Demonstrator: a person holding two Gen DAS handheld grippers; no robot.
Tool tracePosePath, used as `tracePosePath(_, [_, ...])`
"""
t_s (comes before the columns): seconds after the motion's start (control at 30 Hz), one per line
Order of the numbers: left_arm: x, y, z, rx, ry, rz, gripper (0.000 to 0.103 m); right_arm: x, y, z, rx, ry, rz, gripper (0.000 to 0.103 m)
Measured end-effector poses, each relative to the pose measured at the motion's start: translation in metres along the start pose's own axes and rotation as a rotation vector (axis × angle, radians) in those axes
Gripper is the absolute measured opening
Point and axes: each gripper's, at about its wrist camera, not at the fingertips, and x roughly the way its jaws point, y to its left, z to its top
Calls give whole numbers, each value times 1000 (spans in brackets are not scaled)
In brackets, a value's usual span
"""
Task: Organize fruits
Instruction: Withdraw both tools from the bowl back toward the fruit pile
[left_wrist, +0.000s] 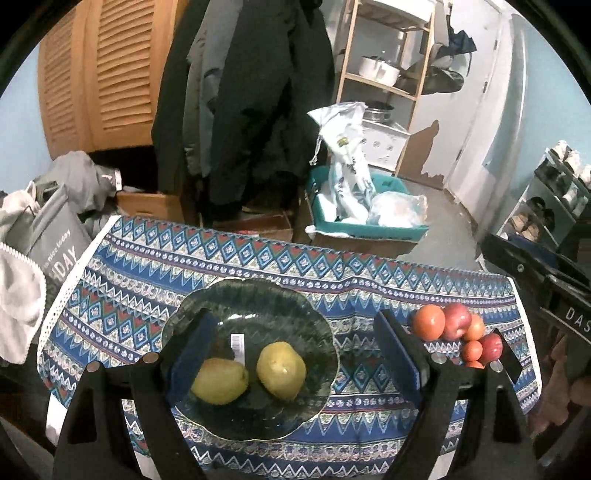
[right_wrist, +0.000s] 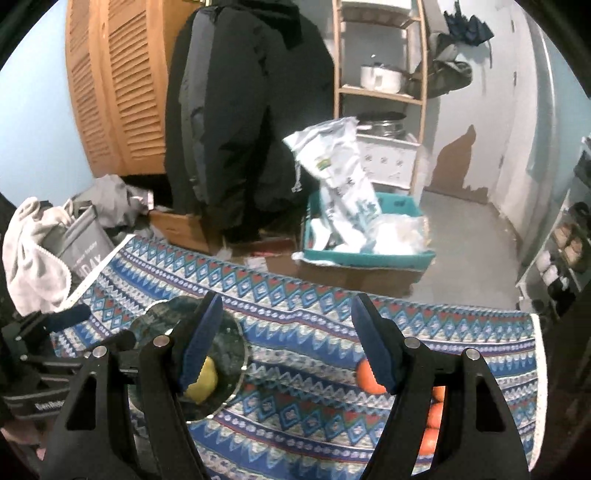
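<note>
Your left gripper (left_wrist: 295, 354) is open and empty, its jaws framing the dark plate (left_wrist: 317, 321) from above. On that plate lie two pears (left_wrist: 280, 369), side by side and apart, with a small barcode label (left_wrist: 238, 345) just behind them. Your right gripper (right_wrist: 284, 343) is likewise open and empty, hanging over bare cloth (right_wrist: 295, 387) between the plate and the pile. The pile (left_wrist: 454, 332) sits near the right edge of the table: oranges and red apples, touching one another; from the right wrist view only the oranges (right_wrist: 369, 376) show, partly hidden behind the right finger, so the exact count cannot be told. The step in hand appears to be the pause between placements: the pears are sorted and the mixed pile is not yet touched. The next move probably calls for the right gripper to swing toward the pile, drop over one outer fruit, and close on it without nudging its neighbours, since round fruit packed this tightly may roll toward the table edge. No second dish for the pile's fruit shows. Beyond the table stand a teal bin (left_wrist: 369, 229) with bags and hanging coats (left_wrist: 258, 92).
</note>
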Motion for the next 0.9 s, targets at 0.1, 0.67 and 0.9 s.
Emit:
tracePosePath(0.1, [-4, -8, 3, 8, -14, -10, 88, -9, -10, -3, -2, -12, -18, 73])
tracePosePath(0.67, [-9, -62, 7, 81, -29, -70, 88, -46, -74, -22, 68, -44, -114, 73])
tracePosePath(0.9, [-5, -87, 7, 110, -15, -88, 88, -60, -102, -33, 105, -55, -158, 73])
